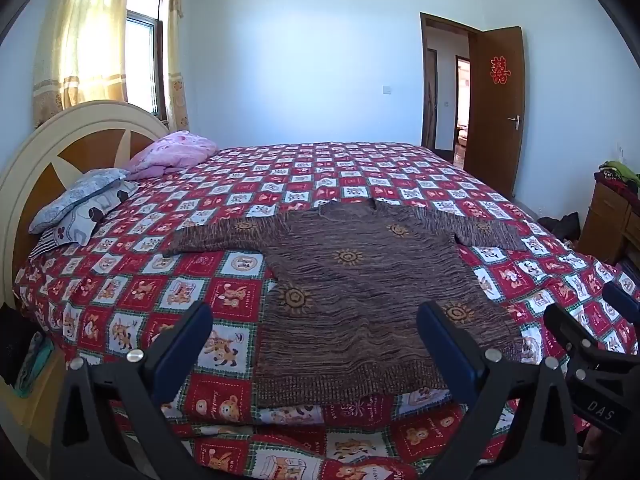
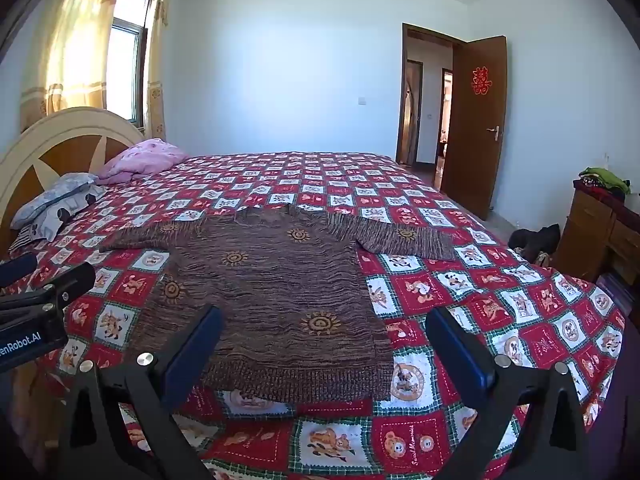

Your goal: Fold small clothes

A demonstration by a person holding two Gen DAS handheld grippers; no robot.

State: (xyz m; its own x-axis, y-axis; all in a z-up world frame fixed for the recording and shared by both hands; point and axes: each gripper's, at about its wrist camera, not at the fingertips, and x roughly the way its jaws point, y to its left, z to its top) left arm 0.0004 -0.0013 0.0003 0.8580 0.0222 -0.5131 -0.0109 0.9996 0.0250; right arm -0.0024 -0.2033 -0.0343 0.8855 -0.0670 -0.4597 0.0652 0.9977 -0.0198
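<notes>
Brown knitted sweater [image 1: 360, 280] spread flat near bed's [image 1: 168, 280] front edge.
Laid open for folding; left hand-held gripper [image 1: 316, 344] and right hand-held gripper [image 2: 324, 344] wide open, empty.

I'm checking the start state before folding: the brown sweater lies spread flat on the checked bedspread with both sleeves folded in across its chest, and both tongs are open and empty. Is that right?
Not quite. The sleeves are not folded in: in the left wrist view the brown sweater has both sleeves stretched out sideways. It does lie flat on the checked bedspread, and the left tongs and right tongs are open and empty.
</notes>
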